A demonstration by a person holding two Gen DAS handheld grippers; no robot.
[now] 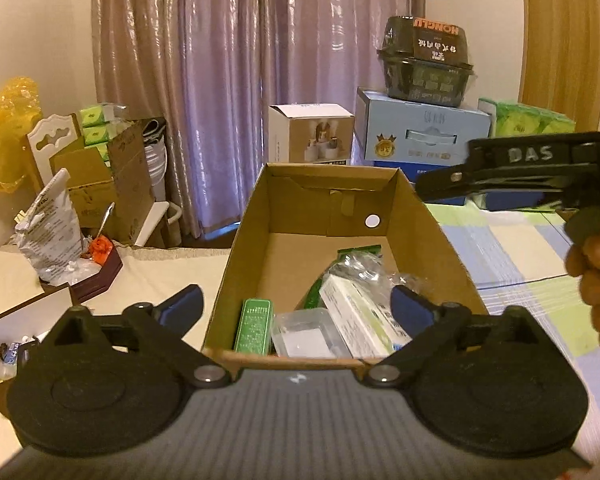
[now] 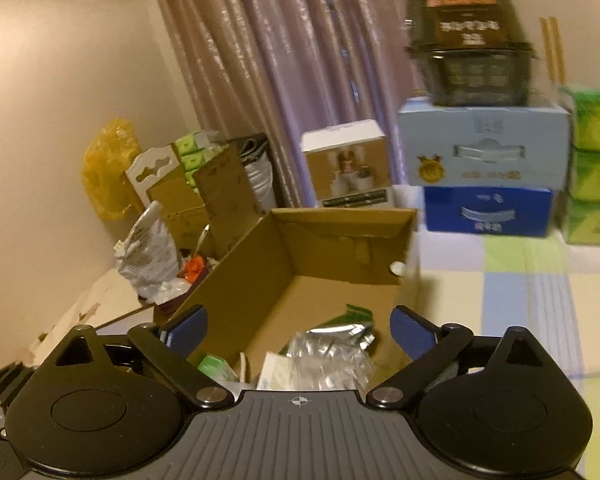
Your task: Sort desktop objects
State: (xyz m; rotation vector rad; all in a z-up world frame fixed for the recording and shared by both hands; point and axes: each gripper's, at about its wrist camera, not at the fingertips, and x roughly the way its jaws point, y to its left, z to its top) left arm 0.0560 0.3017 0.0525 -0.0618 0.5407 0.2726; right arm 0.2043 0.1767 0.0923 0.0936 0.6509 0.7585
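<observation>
My cardboard box (image 1: 256, 216) runs lengthwise away from me, brown, open-topped; both my left gripper (image 1: 296, 304) and right gripper (image 2: 298, 326) are spread, empty.

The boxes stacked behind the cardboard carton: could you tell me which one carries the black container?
The pale blue box, upper of the two; the dark blue box lies beneath it.

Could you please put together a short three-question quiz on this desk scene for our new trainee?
1. True or false: the left gripper is open and holds nothing.
2. What stands on the light blue box? A) a white mug B) a black food container C) a lamp
3. Fill in: the green tin lies inside the ______.

Key: 1 true. 2 B. 3 cardboard box, near its front wall, beside a clear plastic case.
</observation>
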